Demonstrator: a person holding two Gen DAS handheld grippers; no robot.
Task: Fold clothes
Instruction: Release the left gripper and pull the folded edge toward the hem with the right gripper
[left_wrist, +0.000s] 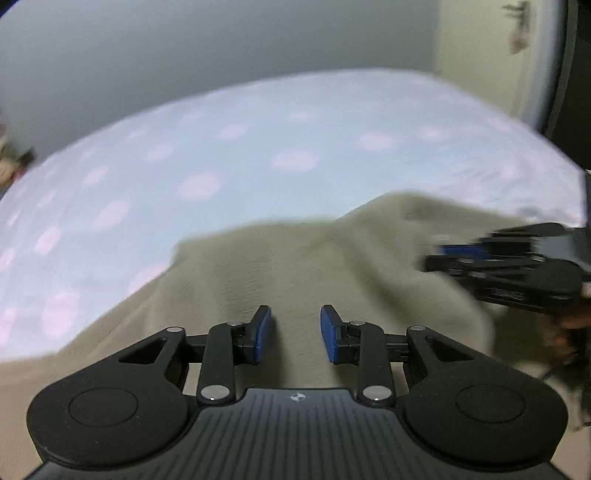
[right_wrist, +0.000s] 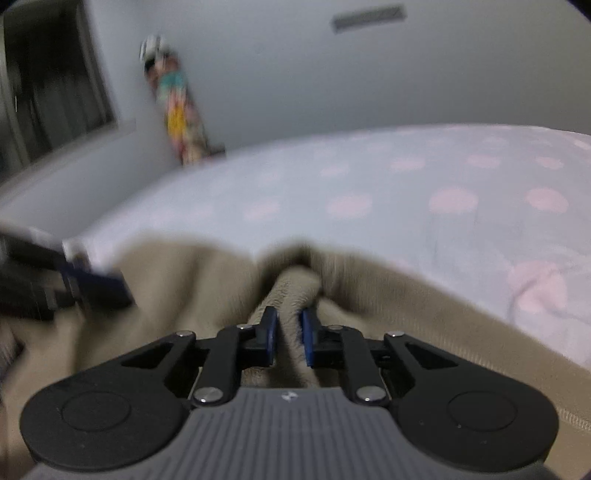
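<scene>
A beige knitted garment lies rumpled on the near part of a bed. In the left wrist view my left gripper hovers over it with its blue pads apart and nothing between them. My right gripper reaches in from the right edge, blurred, over the garment's right side. In the right wrist view my right gripper has a raised ridge of the beige garment running between its pads, which close on it. The left gripper shows as a blur at the left edge, over the cloth.
The bed sheet is pale blue with pink dots and stretches away behind the garment. A grey wall stands behind the bed. A colourful object leans on the wall. A dark opening is at the left, a pale door frame at the right.
</scene>
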